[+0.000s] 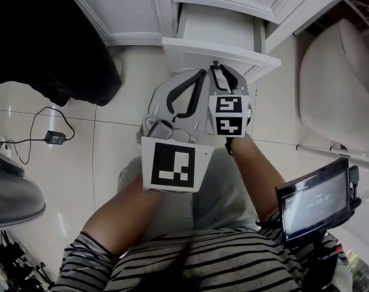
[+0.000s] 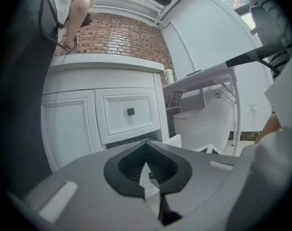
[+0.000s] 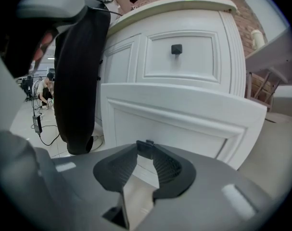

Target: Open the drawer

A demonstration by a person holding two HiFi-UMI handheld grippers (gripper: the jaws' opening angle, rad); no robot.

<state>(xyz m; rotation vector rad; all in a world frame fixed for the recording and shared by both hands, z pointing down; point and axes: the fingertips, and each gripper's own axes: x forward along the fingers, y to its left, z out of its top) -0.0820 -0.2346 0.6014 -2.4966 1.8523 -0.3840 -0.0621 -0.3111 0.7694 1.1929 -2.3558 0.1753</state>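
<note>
Pale tiled floor [image 1: 111, 157] underfoot, white cabinet [image 1: 141, 11] ahead. At left, left gripper [image 2: 146, 150] held short of the front, fingers [image 2: 126, 165] clenched on nothing. Just right of it – right gripper [image 1: 216, 67] at the lower drawer [image 3: 184, 114], drawer standing out from the cabinet, dark knob [image 3: 146, 147] grasped between the fingertips.

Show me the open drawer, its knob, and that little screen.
open drawer [image 3: 184, 121]: right gripper view, on its front panel.
drawer knob [image 3: 146, 148]: right gripper view, on its dark face.
screen [image 1: 315, 201]: head view, middle of its glass.
</note>
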